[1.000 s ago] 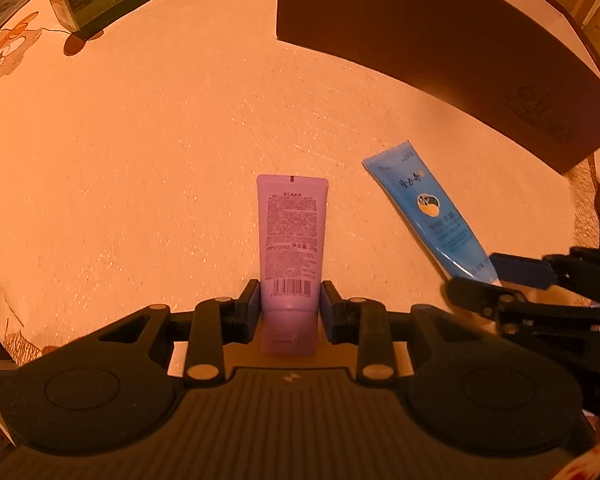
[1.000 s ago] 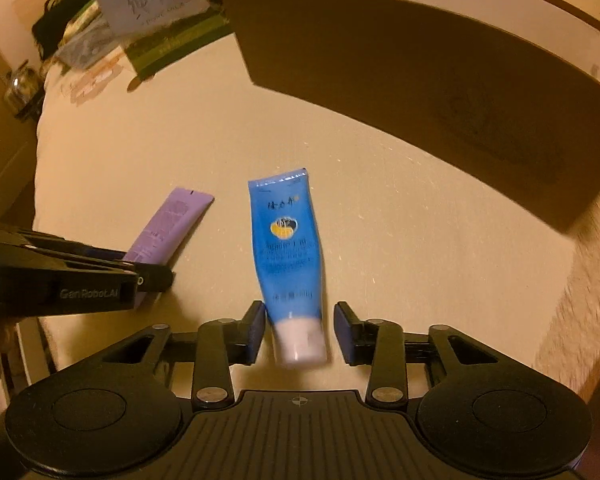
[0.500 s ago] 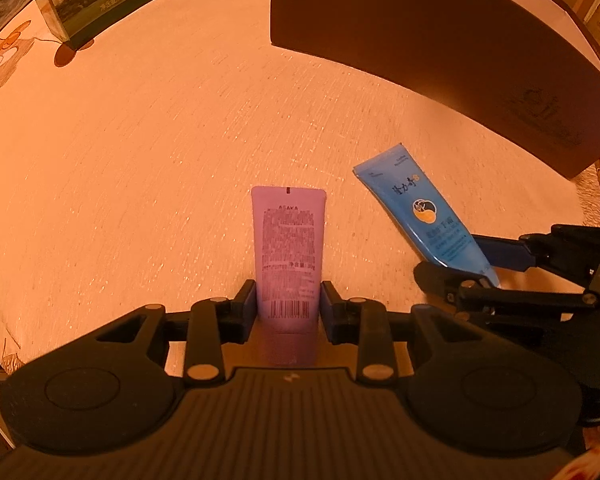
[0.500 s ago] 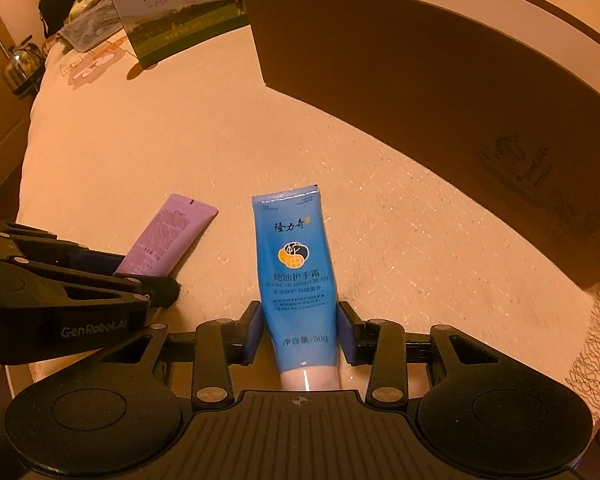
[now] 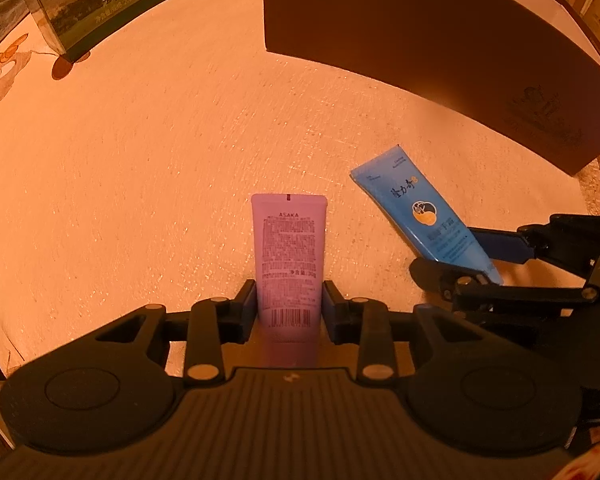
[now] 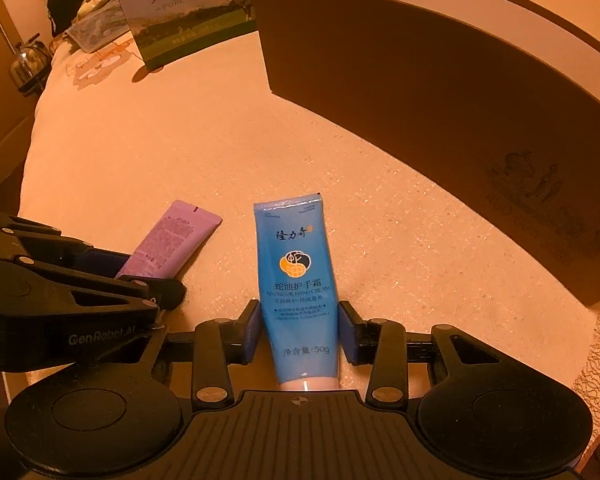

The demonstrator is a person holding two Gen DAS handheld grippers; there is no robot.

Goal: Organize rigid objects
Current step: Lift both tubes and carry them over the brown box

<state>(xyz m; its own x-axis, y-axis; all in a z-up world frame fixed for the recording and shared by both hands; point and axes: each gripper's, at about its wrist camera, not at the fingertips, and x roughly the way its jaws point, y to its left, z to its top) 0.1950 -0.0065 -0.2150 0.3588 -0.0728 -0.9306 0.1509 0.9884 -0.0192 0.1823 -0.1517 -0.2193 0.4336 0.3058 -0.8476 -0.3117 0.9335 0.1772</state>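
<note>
A purple tube [image 5: 288, 256] lies on the table between the fingers of my left gripper [image 5: 289, 300], whose jaws press its sides, cap end toward me. A blue hand cream tube [image 6: 298, 280] sits between the fingers of my right gripper [image 6: 299, 322], jaws closed against its sides. Each tube also shows in the other view: the blue tube [image 5: 416, 216] to the right in the left wrist view, the purple tube [image 6: 172, 248] to the left in the right wrist view. The grippers are side by side, close together.
A large open brown box [image 6: 440, 80] stands ahead and to the right; its wall also shows in the left wrist view [image 5: 420, 32]. A milk carton box [image 6: 188, 4] stands at the far left. A kettle [image 6: 26, 60] and a bag sit beyond the table's edge.
Both grippers slid forward along their tubes and closed on them. The right gripper's jaws went from apart around the blue tube's cap to pressing its body.
</note>
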